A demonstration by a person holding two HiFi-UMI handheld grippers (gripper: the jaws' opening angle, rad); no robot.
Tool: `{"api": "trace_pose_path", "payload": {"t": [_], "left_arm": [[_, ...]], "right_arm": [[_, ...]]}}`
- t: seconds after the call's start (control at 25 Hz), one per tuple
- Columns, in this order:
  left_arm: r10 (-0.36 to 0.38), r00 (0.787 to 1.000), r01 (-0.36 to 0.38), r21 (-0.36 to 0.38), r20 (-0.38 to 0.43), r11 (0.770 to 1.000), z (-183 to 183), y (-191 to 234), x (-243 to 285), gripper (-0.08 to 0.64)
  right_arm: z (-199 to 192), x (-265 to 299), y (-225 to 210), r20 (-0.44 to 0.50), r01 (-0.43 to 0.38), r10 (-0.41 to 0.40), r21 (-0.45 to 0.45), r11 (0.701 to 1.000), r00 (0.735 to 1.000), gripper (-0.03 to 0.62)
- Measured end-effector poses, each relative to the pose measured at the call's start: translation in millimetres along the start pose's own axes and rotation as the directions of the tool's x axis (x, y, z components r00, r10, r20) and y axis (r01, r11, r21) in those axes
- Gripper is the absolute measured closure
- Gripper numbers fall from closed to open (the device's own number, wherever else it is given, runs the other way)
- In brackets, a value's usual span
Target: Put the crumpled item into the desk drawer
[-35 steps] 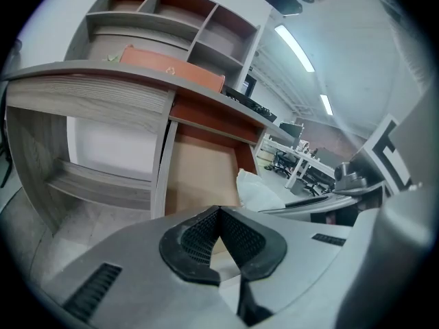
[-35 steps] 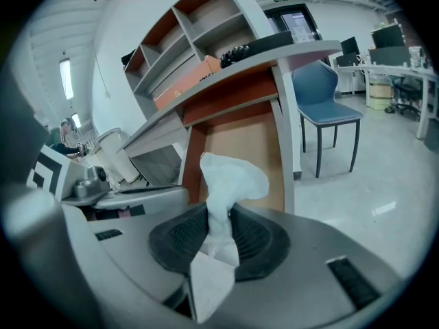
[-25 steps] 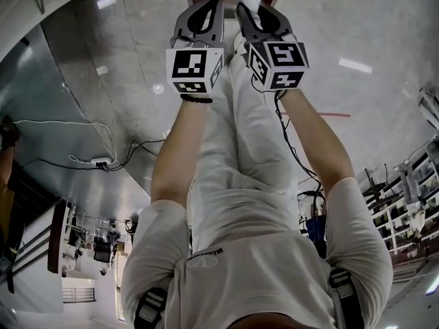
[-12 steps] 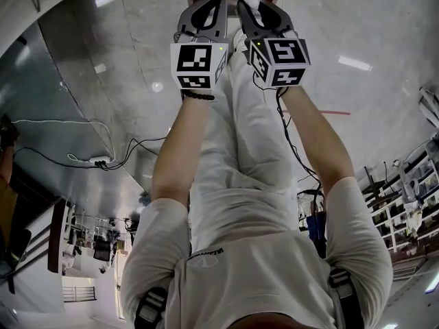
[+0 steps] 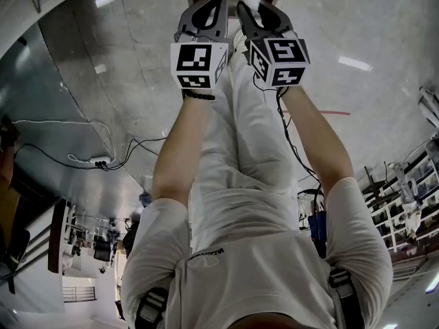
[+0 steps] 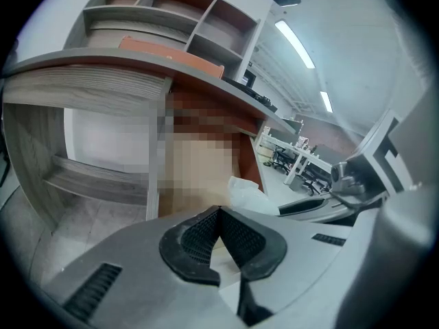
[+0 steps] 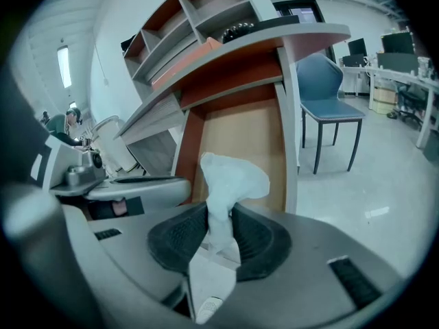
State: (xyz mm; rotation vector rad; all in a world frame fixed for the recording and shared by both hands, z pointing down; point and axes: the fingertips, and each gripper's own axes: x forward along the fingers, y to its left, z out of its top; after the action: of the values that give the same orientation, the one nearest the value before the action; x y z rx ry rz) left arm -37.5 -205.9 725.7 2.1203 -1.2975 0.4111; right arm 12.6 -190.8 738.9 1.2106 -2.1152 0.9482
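The right gripper point(image 7: 218, 214) has its fingers point(image 7: 257, 242) clenched on the crumpled item point(image 7: 230, 178), a white wad of thin paper or film. The neck of the wad is pinched between the two black ribbed pads, and its fuller part puffs out just past the fingertips. The fingers have just been easing slightly apart, yet the wad is between them and both pads touch it.

Straight beyond these fingertips lies the open desk drawer point(image 7: 241, 142), showing a pale wood bottom and red-brown sides. The wad hangs in front of the drawer opening, not resting on its bottom. Above the drawer runs the grey bench point(image 7: 288, 38), with a shelf unit point(image 7: 188, 22) standing on it. To the right of the fingers, well apart, is a blue chair point(image 7: 328, 91) on the shiny floor point(image 7: 370, 177).

The left gripper point(image 6: 219, 212) is clenched on nothing: its fingers point(image 6: 193, 237) meet at the tips with only bare pads between them. The same wad shows just beyond and to the right of them.

In the head view both grippers reach forward side by side, their marker cubes point(image 5: 197, 64) near each other, with the white wad at the tip of the right one.
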Motion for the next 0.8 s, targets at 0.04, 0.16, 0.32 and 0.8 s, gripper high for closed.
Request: {"api": "trace_pose_path", "payload": {"t": [0.04, 0.16, 0.32, 0.8], "left_arm": [[0.0, 1.0, 0.0, -0.001, 0.0, 1.0, -0.6, 0.2, 0.3, 0.558], [0.002, 1.0, -0.002, -0.003, 0.0, 1.0, -1.9, 2.5, 1.5, 0.558], [0.006, 1.0, -0.006, -0.008, 0.004, 1.0, -3.1, 2.7, 0.5, 0.558], [0.005, 1.0, -0.005, -0.013, 0.0, 1.0, -2.9, 3.9, -0.4, 0.558]], "right_arm": [[-0.5, 0.4, 0.1, 0.001, -0.001, 0.001, 0.002, 1.0, 1.0, 0.488], [-2.2, 2.7, 0.1, 0.0, -0.003, 0.003, 0.005, 1.0, 1.0, 0.488], [-4.7, 2.3, -1.4, -0.004, -0.004, 0.004, 0.006, 1.0, 1.0, 0.486], [-5.4, 3.7, 0.1, -0.009, -0.011, 0.011, 0.01, 1.0, 1.0, 0.469]]}}
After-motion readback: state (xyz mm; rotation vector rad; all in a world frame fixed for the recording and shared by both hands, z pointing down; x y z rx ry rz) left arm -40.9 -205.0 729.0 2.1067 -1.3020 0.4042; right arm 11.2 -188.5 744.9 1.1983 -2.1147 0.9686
